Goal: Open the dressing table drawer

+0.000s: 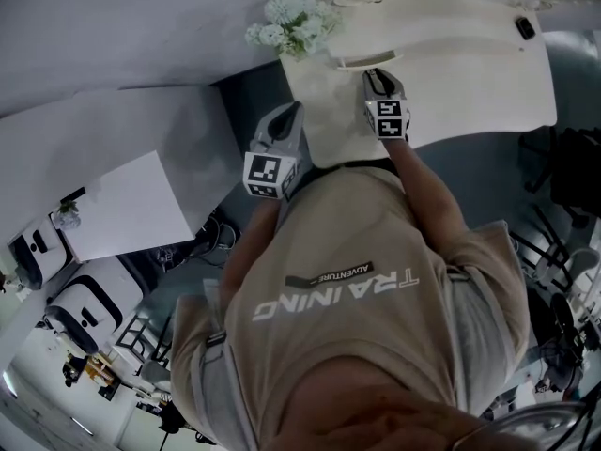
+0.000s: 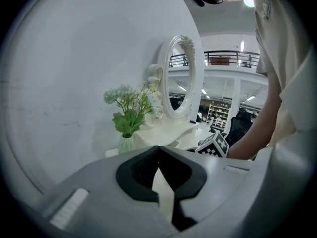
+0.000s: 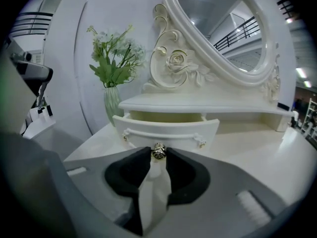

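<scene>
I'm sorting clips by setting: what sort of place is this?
Likely a large open hall or showroom-style workspace, not a bedroom: the white dressing table and its oval mirror stand by a plain partition, with a railed mezzanine and shelving beyond.

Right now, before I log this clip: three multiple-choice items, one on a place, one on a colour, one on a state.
1. In the right gripper view, the vase stands where from the drawer? A. right of it B. left of it C. inside it
2. The dressing table is: A. cream white B. black C. red
3. The drawer is: A. shut B. lifted out C. partly open

B: the vase stands left of the drawer front.
A: top and drawer are pale cream.
C: its hollow inside shows behind the front, with the right gripper closed on its knob.
</scene>
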Available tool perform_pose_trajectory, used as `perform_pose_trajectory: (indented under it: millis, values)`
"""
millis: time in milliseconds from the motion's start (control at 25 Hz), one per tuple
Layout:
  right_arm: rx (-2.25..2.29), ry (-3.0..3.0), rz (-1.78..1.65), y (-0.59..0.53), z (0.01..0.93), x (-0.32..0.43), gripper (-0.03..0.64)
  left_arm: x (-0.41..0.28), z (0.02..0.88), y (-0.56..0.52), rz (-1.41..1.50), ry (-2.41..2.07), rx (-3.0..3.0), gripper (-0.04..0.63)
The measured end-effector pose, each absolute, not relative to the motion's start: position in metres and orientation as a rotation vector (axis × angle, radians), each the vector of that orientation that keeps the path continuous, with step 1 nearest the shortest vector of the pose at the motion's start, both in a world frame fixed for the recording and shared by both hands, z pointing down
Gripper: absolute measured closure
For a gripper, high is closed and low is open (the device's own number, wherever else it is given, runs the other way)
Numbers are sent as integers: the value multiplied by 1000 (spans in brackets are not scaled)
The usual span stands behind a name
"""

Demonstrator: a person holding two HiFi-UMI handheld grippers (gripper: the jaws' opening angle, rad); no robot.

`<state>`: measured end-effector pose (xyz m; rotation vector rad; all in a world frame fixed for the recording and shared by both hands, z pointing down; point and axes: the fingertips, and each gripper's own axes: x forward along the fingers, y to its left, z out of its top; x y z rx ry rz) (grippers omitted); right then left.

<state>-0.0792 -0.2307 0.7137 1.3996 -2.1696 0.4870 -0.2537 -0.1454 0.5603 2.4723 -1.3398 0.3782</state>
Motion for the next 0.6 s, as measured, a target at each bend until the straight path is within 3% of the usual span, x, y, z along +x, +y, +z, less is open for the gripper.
perform_pose_trajectory:
  millis: [600]
  values:
    - [1305,-2214,495,-192,706,-72,482,-252,551,-117,347,-1380,2462,589]
